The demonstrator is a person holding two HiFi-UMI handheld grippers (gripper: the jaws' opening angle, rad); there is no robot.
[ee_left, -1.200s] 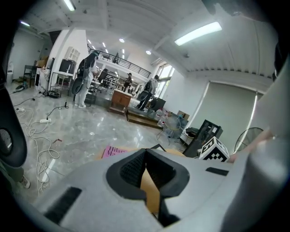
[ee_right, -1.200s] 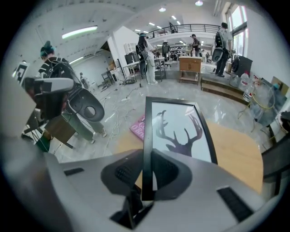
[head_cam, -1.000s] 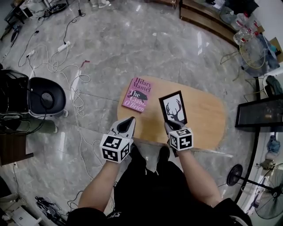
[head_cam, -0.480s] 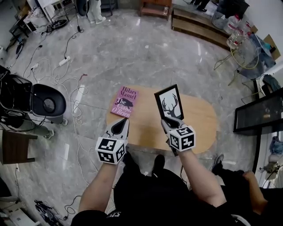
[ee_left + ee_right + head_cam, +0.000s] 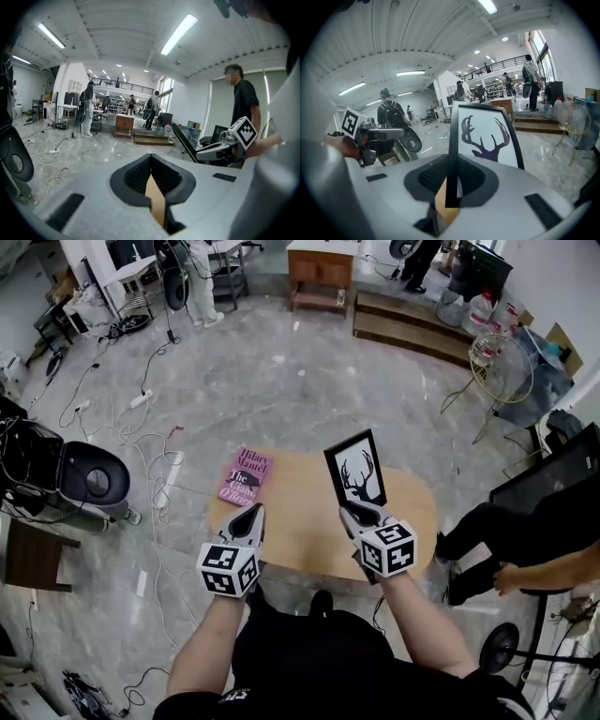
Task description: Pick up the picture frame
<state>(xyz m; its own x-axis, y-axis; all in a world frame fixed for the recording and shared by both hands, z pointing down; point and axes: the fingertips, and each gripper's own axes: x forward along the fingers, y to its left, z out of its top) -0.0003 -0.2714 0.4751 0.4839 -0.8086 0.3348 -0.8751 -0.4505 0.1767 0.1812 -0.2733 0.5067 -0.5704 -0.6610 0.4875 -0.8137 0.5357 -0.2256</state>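
Observation:
The black picture frame (image 5: 356, 468) with a deer-antler print hangs upright in the air above the oval wooden table (image 5: 300, 526). My right gripper (image 5: 362, 512) is shut on its lower edge. In the right gripper view the frame (image 5: 485, 136) stands between the jaws, its thin black side edge clamped. My left gripper (image 5: 247, 519) floats to the left of it over the table's near edge, jaws shut with nothing between them. From the left gripper view the frame (image 5: 183, 142) shows edge-on, with the right gripper (image 5: 216, 151) below it.
A pink book (image 5: 245, 475) lies on the table's far left corner. A black chair (image 5: 89, 479) and loose cables (image 5: 122, 418) are on the floor at left. A person (image 5: 530, 540) stands close at right, beside a black screen (image 5: 553, 470). A fan base (image 5: 497, 648) sits at bottom right.
Both grippers have risen and the frame has gone up with the right one, away from the table. The table and book look smaller. A person has come into view at right.

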